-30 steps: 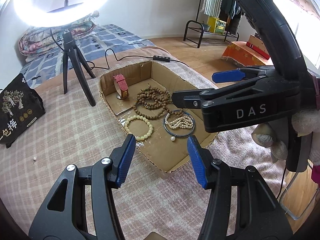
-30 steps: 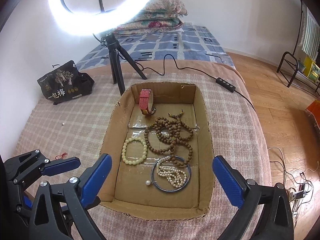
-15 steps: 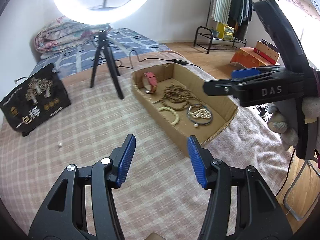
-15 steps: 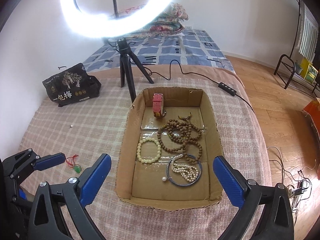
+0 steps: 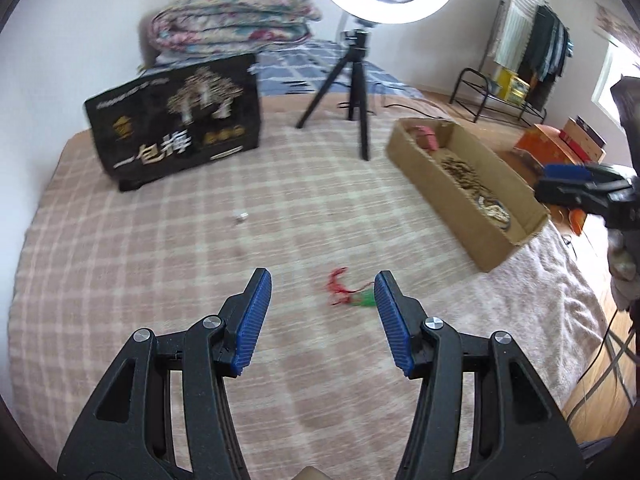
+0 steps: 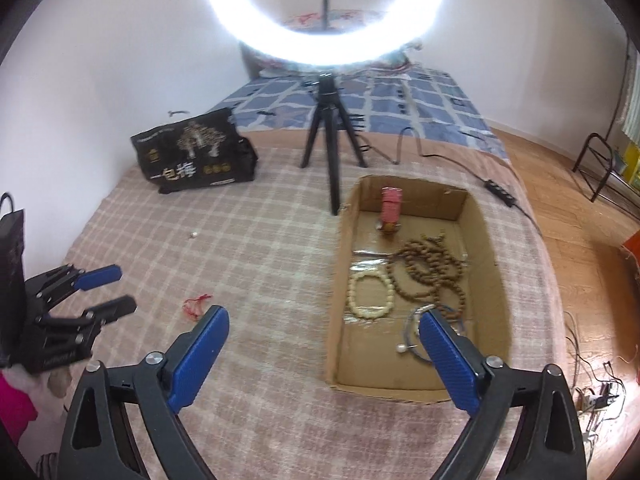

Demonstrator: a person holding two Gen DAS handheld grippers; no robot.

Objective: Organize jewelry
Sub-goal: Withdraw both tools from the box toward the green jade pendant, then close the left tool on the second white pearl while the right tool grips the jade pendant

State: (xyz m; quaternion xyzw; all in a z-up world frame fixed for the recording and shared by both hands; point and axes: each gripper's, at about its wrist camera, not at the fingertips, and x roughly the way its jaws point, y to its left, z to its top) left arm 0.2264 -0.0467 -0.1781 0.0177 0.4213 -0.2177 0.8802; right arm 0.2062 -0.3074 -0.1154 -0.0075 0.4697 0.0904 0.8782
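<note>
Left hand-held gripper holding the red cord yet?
No. The left hand-held gripper is open and empty; the red cord lies on the blanket ahead.

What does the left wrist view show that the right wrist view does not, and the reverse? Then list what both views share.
Only the left wrist view shows the green pendant on the red cord. Only the right wrist view shows the cream bead bracelet lying in the cardboard box. Both show the box, the brown bead strand, the black bag, the tripod, the loose pearl, and both open grippers: left gripper, right gripper.
</note>
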